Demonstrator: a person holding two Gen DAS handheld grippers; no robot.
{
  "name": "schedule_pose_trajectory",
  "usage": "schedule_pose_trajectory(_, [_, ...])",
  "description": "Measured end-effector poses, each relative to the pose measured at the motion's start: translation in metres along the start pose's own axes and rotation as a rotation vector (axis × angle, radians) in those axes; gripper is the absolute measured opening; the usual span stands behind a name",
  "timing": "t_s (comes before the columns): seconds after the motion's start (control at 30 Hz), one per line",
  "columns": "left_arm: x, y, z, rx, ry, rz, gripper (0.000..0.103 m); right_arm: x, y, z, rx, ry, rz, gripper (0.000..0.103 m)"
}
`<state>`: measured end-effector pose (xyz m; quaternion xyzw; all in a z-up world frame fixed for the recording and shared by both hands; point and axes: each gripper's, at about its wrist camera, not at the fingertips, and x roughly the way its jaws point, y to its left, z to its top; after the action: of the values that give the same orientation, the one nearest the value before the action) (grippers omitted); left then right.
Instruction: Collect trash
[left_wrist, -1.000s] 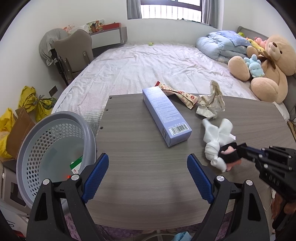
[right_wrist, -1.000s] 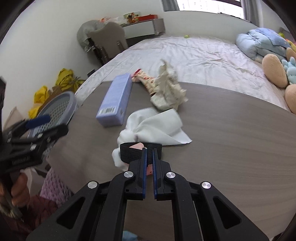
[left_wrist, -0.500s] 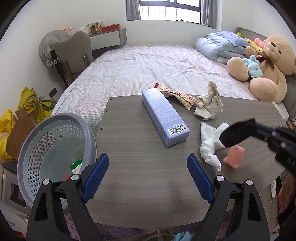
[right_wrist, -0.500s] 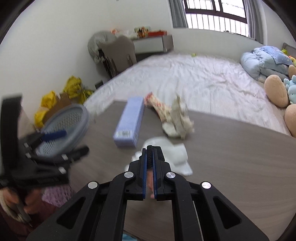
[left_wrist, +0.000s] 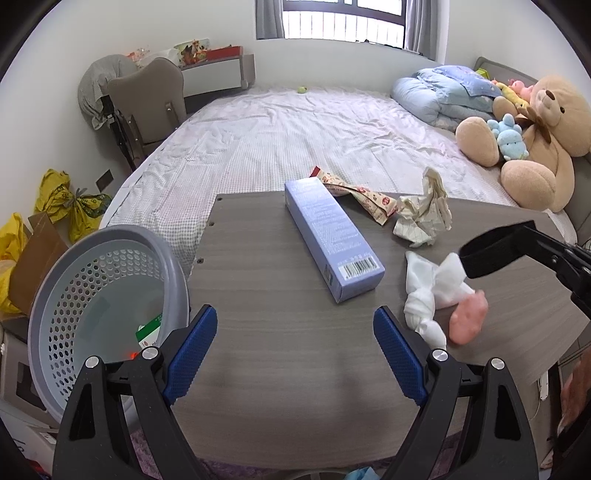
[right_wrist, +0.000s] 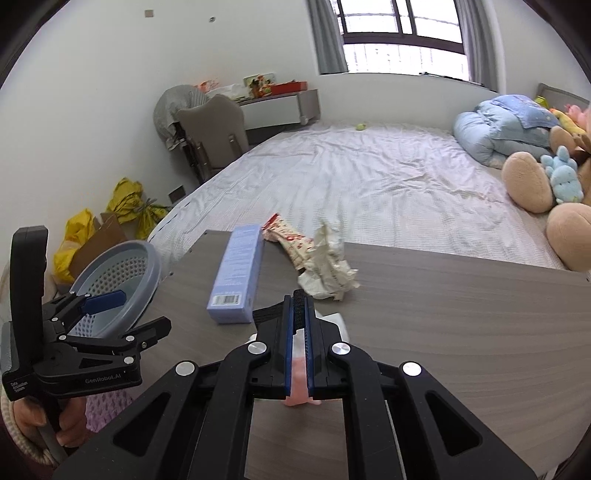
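My right gripper (right_wrist: 299, 306) is shut, raised above the table; it shows in the left wrist view (left_wrist: 495, 254). A pink lump (left_wrist: 469, 321) lies on the table next to a white tissue (left_wrist: 432, 291); it shows under my right jaws (right_wrist: 297, 384), and I cannot tell if they touch it. A blue box (left_wrist: 332, 243), a snack wrapper (left_wrist: 362, 195) and crumpled paper (left_wrist: 424, 218) lie on the grey table (left_wrist: 277, 332). My left gripper (left_wrist: 295, 347) is open and empty at the table's near edge, beside the grey basket (left_wrist: 96, 314).
A bed (left_wrist: 295, 140) lies beyond the table with a blue quilt (left_wrist: 443, 92) and a teddy bear (left_wrist: 535, 140). A chair (left_wrist: 147, 103) and yellow bags (left_wrist: 62, 206) stand at the left. The basket holds a green-white scrap (left_wrist: 149, 328).
My right gripper has risen from the tissue and pink lump to well above the table. The pink lump moved slightly right of the tissue. My left gripper stayed still.
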<state>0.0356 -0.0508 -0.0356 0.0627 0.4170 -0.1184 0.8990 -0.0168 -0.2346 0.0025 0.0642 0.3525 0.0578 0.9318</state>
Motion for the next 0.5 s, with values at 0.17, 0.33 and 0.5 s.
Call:
schedule_pose_trajectory(0.17, [0.013, -0.009, 0.021, -0.009, -0.019, 0.0, 0.085, -0.003, -0.017, -0.002, 0.05, -0.01, -0.05, 0.006])
schedule_pose_trajectory(0.33, [0.039, -0.022, 0.047, -0.03, -0.011, -0.002, 0.085, -0.004, -0.034, -0.005, 0.094, -0.021, -0.072, 0.006])
schedule_pose_trajectory(0.5, [0.074, -0.028, 0.058, -0.05, 0.057, 0.0, 0.085, -0.004, -0.048, -0.008, 0.134, -0.027, -0.076, 0.006])
